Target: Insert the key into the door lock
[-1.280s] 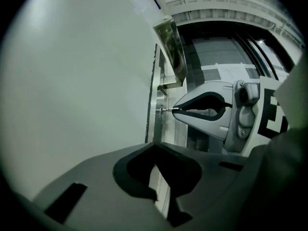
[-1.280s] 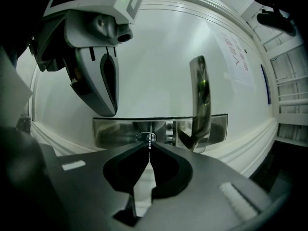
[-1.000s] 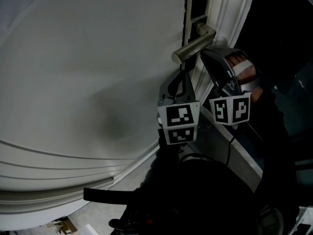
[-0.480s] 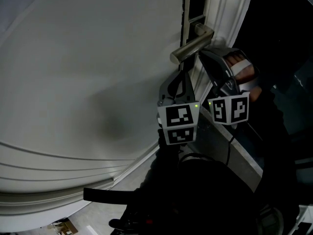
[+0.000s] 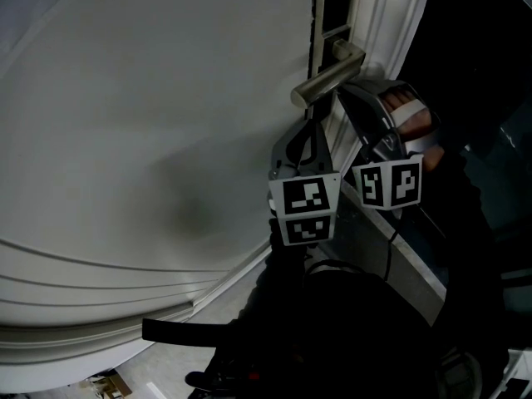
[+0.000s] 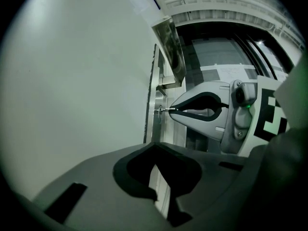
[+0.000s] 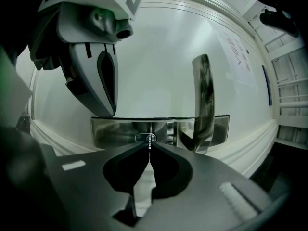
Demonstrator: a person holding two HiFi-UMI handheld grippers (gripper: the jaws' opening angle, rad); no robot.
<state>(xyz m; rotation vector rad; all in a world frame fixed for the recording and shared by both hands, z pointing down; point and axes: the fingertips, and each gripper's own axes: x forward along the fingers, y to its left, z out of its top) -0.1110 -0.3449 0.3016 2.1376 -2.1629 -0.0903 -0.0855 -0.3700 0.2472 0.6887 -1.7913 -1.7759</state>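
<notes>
The steel lock plate (image 7: 120,131) on the pale door carries an oval keyhole (image 7: 146,137) and a lever handle (image 7: 202,100). My right gripper (image 7: 149,147) is shut on a thin metal key (image 7: 149,150), seen edge-on, whose tip sits at the keyhole. In the left gripper view the right gripper (image 6: 170,110) holds the key (image 6: 165,110) level against the lock (image 6: 159,111); how deep it sits cannot be told. My left gripper (image 6: 153,146) is shut and holds nothing, hanging just left of the lock (image 7: 109,113). In the head view both grippers (image 5: 312,119) sit below the handle (image 5: 327,78).
The pale door (image 5: 150,123) fills the left of the head view, with moulded trim (image 5: 100,298) curving along its lower edge. The white door frame (image 5: 386,23) stands right of the handle, with a dark space beyond. A person's hand (image 5: 411,123) holds the right gripper.
</notes>
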